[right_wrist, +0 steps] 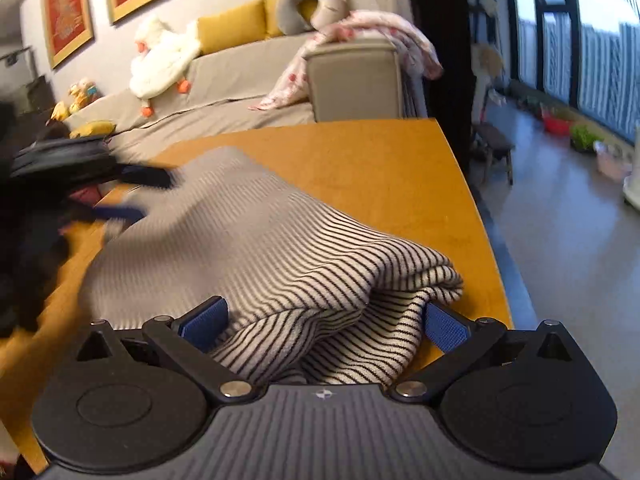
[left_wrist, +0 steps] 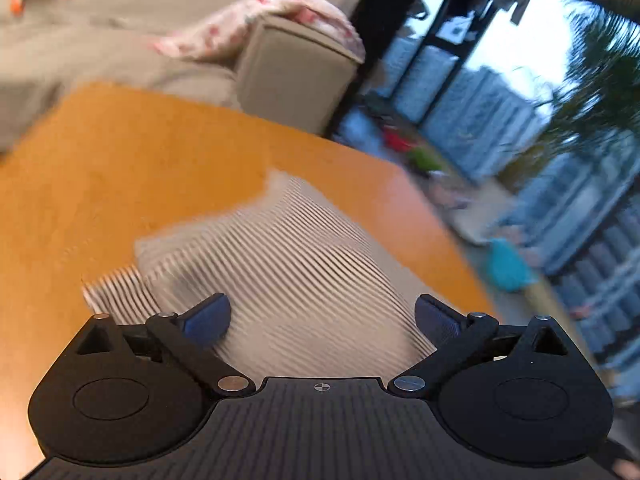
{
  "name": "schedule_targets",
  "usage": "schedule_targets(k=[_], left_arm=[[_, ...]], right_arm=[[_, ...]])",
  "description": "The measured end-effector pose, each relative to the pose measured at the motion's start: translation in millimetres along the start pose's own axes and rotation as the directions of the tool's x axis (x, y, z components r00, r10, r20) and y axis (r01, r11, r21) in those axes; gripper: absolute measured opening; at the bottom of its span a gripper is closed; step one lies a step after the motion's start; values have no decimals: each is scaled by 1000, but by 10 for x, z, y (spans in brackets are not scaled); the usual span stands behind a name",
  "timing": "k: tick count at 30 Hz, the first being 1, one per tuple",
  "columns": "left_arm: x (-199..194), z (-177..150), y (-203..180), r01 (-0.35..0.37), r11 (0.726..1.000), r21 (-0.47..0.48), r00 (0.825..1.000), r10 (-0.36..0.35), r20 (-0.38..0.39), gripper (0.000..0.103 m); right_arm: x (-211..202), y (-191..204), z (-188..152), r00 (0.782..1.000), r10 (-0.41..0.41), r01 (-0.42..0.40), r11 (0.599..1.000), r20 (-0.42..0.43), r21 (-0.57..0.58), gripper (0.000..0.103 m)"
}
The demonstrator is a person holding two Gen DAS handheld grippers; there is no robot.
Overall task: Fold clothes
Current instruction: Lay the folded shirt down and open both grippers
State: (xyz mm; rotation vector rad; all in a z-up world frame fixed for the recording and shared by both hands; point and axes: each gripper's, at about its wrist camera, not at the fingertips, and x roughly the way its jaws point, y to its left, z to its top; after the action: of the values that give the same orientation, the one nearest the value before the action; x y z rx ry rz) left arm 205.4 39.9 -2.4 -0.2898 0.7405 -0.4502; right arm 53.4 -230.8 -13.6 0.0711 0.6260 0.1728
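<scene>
A black-and-white striped garment (right_wrist: 256, 248) lies folded in a thick bundle on the orange wooden table (right_wrist: 372, 168). My right gripper (right_wrist: 324, 320) is open, its blue pads on either side of the bundle's near folded end. My left gripper (left_wrist: 322, 316) is open over the same striped garment (left_wrist: 280, 256), which looks blurred by motion. The left gripper also shows in the right wrist view (right_wrist: 132, 196), blurred, at the garment's far left edge.
A beige sofa (right_wrist: 248, 76) with a floral blanket (right_wrist: 376, 32) and plush toys stands behind the table. The table's right edge (right_wrist: 480, 208) drops to a grey floor. Windows and plants fill the right side.
</scene>
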Motion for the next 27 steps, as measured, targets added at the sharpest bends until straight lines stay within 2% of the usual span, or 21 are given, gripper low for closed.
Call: schedule_targets(k=[1, 4, 8, 10, 11, 13, 17, 21, 24, 27], left_arm=[[51, 39, -6, -37, 999, 18, 999, 37, 10, 102], [-74, 3, -96, -40, 999, 12, 999, 40, 1, 102], [-502, -133, -284, 19, 999, 46, 999, -20, 34, 102], [-647, -222, -414, 92, 994, 50, 995, -93, 25, 102], [-670, -288, -449, 152, 988, 36, 988, -152, -1, 102], [-713, -420, -517, 265, 964, 5, 963, -264, -50, 102], [-478, -642, -503, 254, 967, -7, 957, -253, -143, 102], [-330, -604, -349, 200, 980, -18, 971, -200, -131, 102], [-252, -491, -255, 155, 987, -35, 982, -158, -104, 102], [-197, -411, -157, 125, 991, -50, 988, -129, -80, 102]], right_arm=[[-52, 46, -22, 1000, 7, -7, 1000, 10, -22, 103], [-231, 38, 3, 998, 27, -23, 997, 51, -73, 103], [-353, -117, 179, 993, -23, 34, 995, 116, -94, 103], [-273, -194, 289, 992, -61, 71, 993, 113, -92, 103], [-207, -216, 319, 992, -71, 81, 992, 103, -94, 103], [-36, -230, 319, 993, -103, 108, 989, 52, -100, 103], [132, -150, 120, 990, -139, 136, 986, -18, -94, 103], [-19, 43, 5, 988, -157, 157, 976, 15, -154, 103], [-99, 189, -26, 998, -64, 61, 982, -10, -177, 103], [-153, 286, -4, 999, 40, -46, 980, -33, -192, 103]])
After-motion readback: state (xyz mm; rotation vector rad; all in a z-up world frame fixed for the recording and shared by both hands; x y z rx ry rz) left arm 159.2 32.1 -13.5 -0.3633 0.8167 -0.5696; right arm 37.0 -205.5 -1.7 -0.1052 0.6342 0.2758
